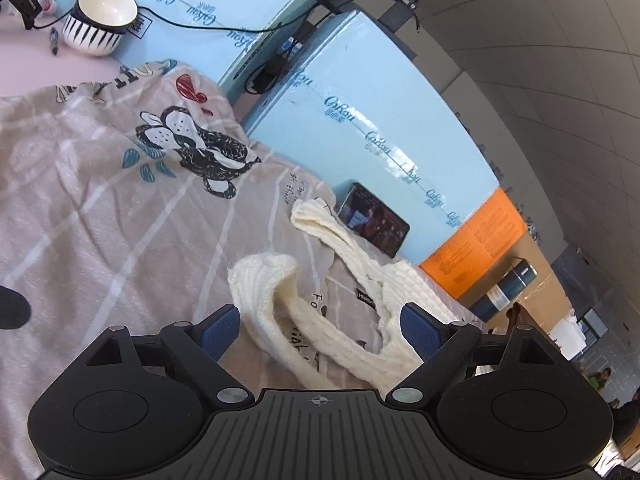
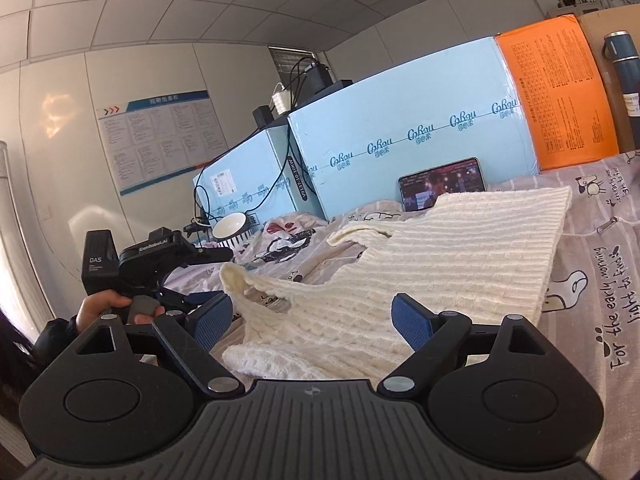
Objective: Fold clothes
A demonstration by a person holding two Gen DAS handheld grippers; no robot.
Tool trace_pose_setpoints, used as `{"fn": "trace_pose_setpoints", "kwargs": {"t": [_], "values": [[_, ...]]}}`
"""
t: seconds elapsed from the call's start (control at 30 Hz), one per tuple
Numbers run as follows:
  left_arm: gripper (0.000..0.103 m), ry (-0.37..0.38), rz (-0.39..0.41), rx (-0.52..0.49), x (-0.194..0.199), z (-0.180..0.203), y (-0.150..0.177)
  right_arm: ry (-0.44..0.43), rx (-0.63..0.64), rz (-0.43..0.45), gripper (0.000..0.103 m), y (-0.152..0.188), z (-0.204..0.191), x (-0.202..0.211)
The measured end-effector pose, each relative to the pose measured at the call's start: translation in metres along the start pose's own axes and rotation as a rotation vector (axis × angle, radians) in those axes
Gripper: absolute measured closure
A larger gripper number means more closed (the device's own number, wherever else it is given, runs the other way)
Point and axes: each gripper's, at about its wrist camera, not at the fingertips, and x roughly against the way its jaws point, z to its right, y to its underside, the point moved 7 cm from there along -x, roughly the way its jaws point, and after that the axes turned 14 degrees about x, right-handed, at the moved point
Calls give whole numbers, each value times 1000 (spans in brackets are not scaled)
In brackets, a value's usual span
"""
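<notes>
Cream knitted vest [image 2: 440,256] spread over a grey cartoon-print sheet [image 1: 100,208], shoulder straps and neckline toward the left side, ribbed hem toward the phone and the orange carton. Left tongs [image 1: 320,330] spread wide, blue pads [image 1: 218,330] apart, hovering over the vest's straps [image 1: 320,344] with one loop of knit lying between the fingers and nothing pinched. Right tongs [image 2: 312,322] likewise spread wide, pads [image 2: 416,328] open over the near edge of the vest body, gripping nothing. Seen from the right wrist camera: the left gripper's black housing to the left of the vest, held in a bare hand [image 2: 106,308] wrapped round its handle. Smartphone [image 2: 440,182] with a lit screen propped against a light blue carton [image 2: 400,128], just beyond the vest. Second light blue carton [image 1: 192,4] farther along, cables trailing over it. Orange carton [image 2: 560,92] beside the blue one, a dark blue flask [image 2: 624,76] standing just past it. Black-and-white striped bowl [image 1: 98,20] on the surface near the far blue carton, a pen [image 1: 54,42] lying beside it. Printed notice board [image 2: 160,140] on the wall behind.
</notes>
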Motion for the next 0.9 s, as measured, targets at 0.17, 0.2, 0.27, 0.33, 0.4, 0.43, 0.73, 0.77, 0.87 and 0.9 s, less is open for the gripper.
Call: {"fn": "trace_pose_setpoints", "kwargs": {"t": [0.17, 0.2, 0.27, 0.33, 0.4, 0.43, 0.73, 0.77, 0.87, 0.9], "values": [[15, -105, 54, 14, -24, -1, 0, 66, -28, 15, 17, -1, 10, 12], [16, -113, 67, 15, -28, -1, -1, 86, -25, 17, 17, -2, 11, 14], [25, -136, 79, -9, -33, 1, -4, 125, -32, 25, 17, -4, 13, 20], [65, -159, 63, -74, -46, 6, -12, 165, -53, 23, 17, -5, 15, 25], [82, -170, 40, -104, -57, 8, -16, 210, -61, 28, 17, -8, 17, 30], [84, -159, 31, -109, -60, 10, -17, 231, -62, 35, 17, -8, 17, 34], [90, 66, 23, -282, -55, 67, 3, 322, -125, 66, 17, -8, 37, 48], [90, 97, 10, -298, -55, 74, 7, 327, -132, 75, 17, -9, 38, 50], [90, 193, -57, -365, -55, 104, 30, 344, -139, 95, 17, -12, 40, 57], [90, 225, -80, -389, -56, 113, 38, 349, -139, 103, 17, -12, 40, 59]]}}
